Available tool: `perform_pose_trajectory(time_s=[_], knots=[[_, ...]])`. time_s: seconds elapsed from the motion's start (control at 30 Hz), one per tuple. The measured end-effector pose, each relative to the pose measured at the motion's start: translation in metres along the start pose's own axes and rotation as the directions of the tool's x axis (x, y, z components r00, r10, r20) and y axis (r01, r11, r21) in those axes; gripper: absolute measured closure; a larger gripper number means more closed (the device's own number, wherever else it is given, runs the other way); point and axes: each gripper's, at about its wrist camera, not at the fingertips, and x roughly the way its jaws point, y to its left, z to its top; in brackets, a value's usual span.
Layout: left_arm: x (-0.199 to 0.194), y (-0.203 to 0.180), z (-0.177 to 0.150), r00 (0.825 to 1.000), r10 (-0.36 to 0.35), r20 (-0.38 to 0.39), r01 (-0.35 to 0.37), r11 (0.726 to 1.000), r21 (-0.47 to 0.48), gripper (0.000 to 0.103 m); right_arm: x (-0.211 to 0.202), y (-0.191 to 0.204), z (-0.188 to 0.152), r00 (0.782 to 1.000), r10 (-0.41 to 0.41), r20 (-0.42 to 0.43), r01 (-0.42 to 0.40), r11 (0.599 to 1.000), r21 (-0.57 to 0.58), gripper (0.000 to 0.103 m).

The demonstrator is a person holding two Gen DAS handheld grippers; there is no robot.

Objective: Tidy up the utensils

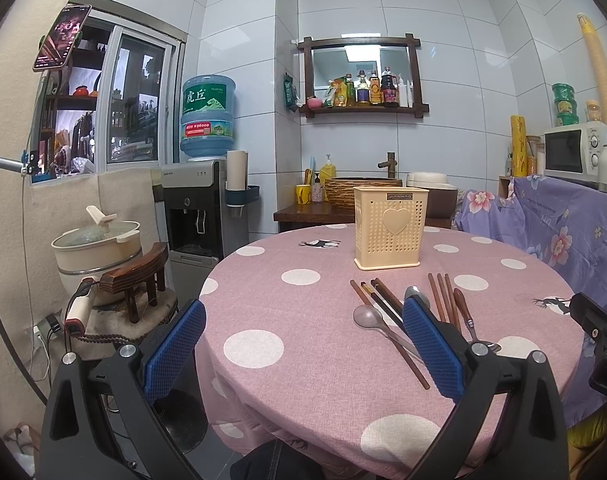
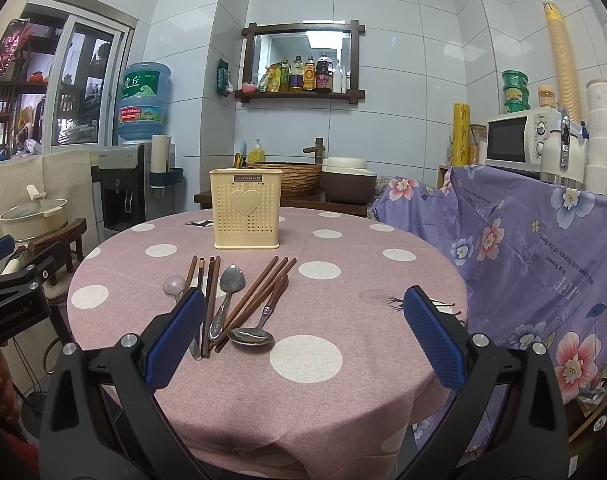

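A cream perforated utensil holder [image 1: 390,232] with a heart stands upright at the far side of the round pink polka-dot table [image 1: 303,340]; it also shows in the right wrist view [image 2: 246,208]. In front of it lie several brown chopsticks [image 2: 259,296], a steel spoon [image 2: 228,292], a wood-handled spoon [image 2: 259,330] and a pale spoon [image 2: 175,286]. In the left wrist view the chopsticks [image 1: 443,300] and pale spoon [image 1: 369,318] lie partly behind the right finger. My left gripper [image 1: 303,344] is open and empty. My right gripper [image 2: 303,332] is open and empty, its left finger just over the utensils.
A water dispenser [image 1: 203,208], a pot on a wooden stool [image 1: 103,248] and a sink counter [image 1: 343,204] stand beyond the table. A purple floral cloth [image 2: 523,248] covers furniture at right, with a microwave [image 2: 515,140] on top.
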Motion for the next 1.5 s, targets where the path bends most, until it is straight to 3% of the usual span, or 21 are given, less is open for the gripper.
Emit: perform_pose_trajectory(time_s=[0.7,0.87,1.1,1.3,1.5], knots=[[0.005,-0.003,0.0,1.0,-0.002,-0.009,0.002,1.0,0.0,0.005,0.001,0.0,0.0,1.0,0.0,-0.004,0.0,1.0,-0.001,0.005],[0.016,0.004,-0.009,0.997,-0.011,-0.081,0.009,1.0,-0.019,0.005,0.007,0.001,-0.007,1.0,-0.002,-0.03,0.002,1.0,-0.001,0.005],[0.044,0.013,-0.021,0.974,-0.045,-0.223,0.035,0.998,-0.048,0.005,0.038,-0.014,-0.012,0.991,-0.053,-0.127,0.054,0.999,0.001,0.005],[0.079,0.019,-0.014,0.944,-0.074,-0.322,0.058,0.997,-0.057,0.009,0.082,-0.032,-0.014,0.966,-0.074,-0.247,0.074,0.997,-0.013,0.005],[0.122,0.013,0.002,0.904,-0.101,-0.416,0.092,0.995,-0.043,0.015,0.124,-0.034,0.001,0.947,-0.017,-0.322,0.016,1.0,-0.006,0.007]])
